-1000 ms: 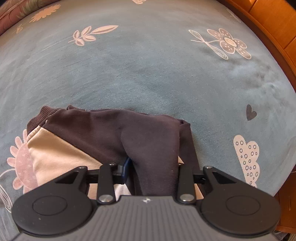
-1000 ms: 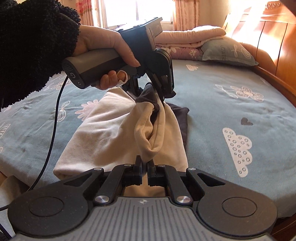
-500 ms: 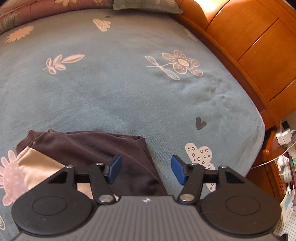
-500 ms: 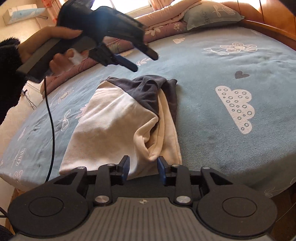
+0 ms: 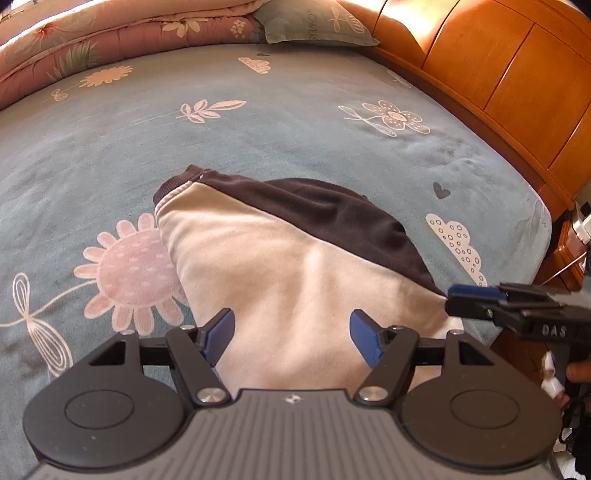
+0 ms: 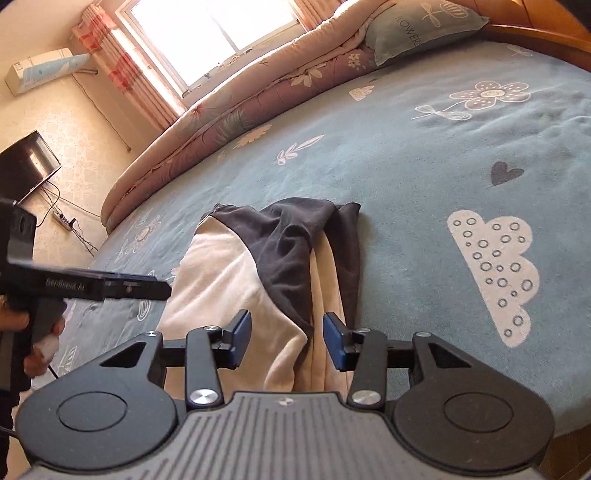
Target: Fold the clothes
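On bed (image 5: 295,147): folded garment (image 5: 295,258) | both tools gape empty | window (image 6: 207,33), right view only, perhaps glare-washed.

Cream-and-dark-brown garment (image 5: 295,266) lies folded lengthwise on blue bedspread, dark part at far end.

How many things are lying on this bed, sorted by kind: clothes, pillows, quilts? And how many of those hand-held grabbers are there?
Clothes: 1, the cream and dark brown garment
Pillows: 1, the grey-green pillow
Quilts: 1, the folded pink floral quilt
Grabbers: 2, the left gripper and the right gripper, both with fingers apart
Total: 5
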A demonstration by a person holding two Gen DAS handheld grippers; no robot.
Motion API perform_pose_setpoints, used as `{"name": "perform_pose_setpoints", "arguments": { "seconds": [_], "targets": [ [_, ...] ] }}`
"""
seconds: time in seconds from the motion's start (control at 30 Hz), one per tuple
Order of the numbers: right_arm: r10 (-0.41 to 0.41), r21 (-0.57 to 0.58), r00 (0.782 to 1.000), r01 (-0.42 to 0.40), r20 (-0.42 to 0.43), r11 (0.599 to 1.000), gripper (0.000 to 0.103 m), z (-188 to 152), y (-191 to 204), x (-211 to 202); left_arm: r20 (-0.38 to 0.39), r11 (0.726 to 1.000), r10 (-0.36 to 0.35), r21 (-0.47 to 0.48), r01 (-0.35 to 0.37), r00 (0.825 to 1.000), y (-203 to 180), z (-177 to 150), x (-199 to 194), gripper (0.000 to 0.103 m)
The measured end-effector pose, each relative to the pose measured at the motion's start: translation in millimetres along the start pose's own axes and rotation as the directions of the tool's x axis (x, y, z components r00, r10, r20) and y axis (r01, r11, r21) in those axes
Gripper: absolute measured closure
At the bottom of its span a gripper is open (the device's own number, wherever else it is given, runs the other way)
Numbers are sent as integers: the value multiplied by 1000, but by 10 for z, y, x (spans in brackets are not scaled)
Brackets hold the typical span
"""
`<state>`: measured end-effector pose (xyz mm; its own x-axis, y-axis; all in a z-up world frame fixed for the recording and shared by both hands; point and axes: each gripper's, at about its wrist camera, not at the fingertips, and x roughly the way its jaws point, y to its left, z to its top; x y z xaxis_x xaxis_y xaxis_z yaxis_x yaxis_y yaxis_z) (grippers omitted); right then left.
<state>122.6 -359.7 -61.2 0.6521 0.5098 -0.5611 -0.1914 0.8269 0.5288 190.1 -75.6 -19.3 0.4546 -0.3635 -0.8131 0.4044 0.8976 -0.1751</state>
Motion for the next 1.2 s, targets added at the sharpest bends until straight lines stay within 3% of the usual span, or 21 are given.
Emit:
{"name": "perform_pose_setpoints", "arguments": {
  "seconds": [0.17, 0.2, 0.27, 0.4, 0.47, 0.53, 0.63, 0.77, 0.87, 0.97, 1.07, 1.2],
  "targets": [
    [4, 12, 1000, -4, -17, 1000, 53, 105, -30, 151, 21, 1000, -9, 12, 8, 1000, -72, -139, -21, 30],
    [5, 15, 1000, -5, -20, 1000, 58, 126, -36, 181, 24, 1000, -8, 15, 8, 1000, -92, -143, -20, 30],
    [7, 20, 1000, -6, -26, 1000, 82, 168, -48, 241, 26, 1000, -2, 14, 1, 1000, -123, -134, -19, 28],
    [10, 30, 999, -9, -40, 1000, 87, 252, -73, 362, 61, 1000, -11, 7, 10, 998, -181, -98, -70, 24],
    [12, 35, 999, -11, -46, 999, 87, 294, -85, 422, 76, 999, -49, -14, 50, 996, -179, -81, -39, 19],
    [2, 62, 997, 3, -78, 998, 87, 249, -198, 535, 43, 995, -89, -39, 91, 995, -156, -80, 108, 19],
    [47, 134, 996, -37, -73, 990, 82, 264, -382, 594, -14, 995, -68, -67, 67, 998, -115, -133, 334, 19],
    [104, 187, 994, -96, -34, 978, 63, 460, -496, 594, -9, 993, -83, -83, 82, 997, -75, -161, 377, 16],
    [142, 227, 990, -136, -10, 964, 61, 599, -579, 629, -9, 992, -91, -89, 90, 996, -64, -153, 365, 16],
    [156, 283, 987, -137, -45, 949, 62, 669, -647, 930, -5, 990, -100, -97, 99, 995, -49, -160, 347, 16],
    [132, 301, 991, -120, -19, 946, 91, 741, -652, 1031, -1, 989, -108, -107, 107, 994, -33, -165, 317, 16],
    [44, 279, 999, -49, 24, 959, 95, 841, -635, 1002, 3, 988, -108, -108, 108, 994, -41, -164, 286, 16]
  ]
}}
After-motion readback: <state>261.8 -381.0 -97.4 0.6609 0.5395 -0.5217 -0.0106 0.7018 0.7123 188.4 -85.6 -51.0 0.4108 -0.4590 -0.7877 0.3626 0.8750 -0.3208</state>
